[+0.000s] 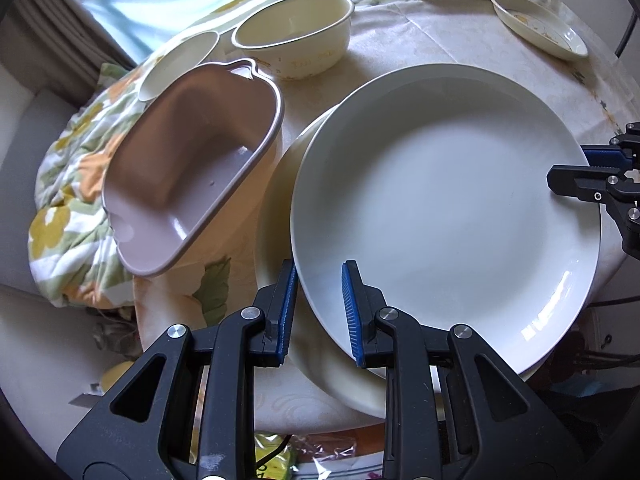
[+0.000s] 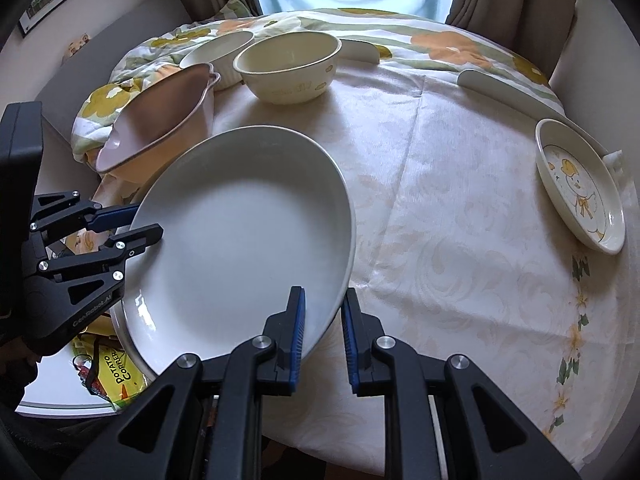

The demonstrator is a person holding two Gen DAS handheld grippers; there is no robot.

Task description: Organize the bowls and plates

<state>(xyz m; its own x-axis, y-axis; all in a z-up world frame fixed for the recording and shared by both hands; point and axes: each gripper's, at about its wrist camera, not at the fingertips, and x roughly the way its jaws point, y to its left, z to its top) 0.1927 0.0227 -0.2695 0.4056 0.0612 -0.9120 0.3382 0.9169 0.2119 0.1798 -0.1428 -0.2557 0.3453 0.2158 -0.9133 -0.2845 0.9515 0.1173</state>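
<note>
Both grippers clamp one white plate (image 1: 444, 208) by opposite rims: left gripper (image 1: 320, 304) on the near edge, right gripper (image 2: 324, 336) across; held tilted just above a second plate (image 1: 280, 208) on the table (image 2: 460, 200), likely for stacking.

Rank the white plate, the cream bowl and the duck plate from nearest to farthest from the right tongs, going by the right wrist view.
1. White plate: its rim sits between the right tongs, low and left of centre.
2. Duck plate: off to the right, near the table edge.
3. Cream bowl: at the far side of the table, left of centre, beside the pink dish.
</note>
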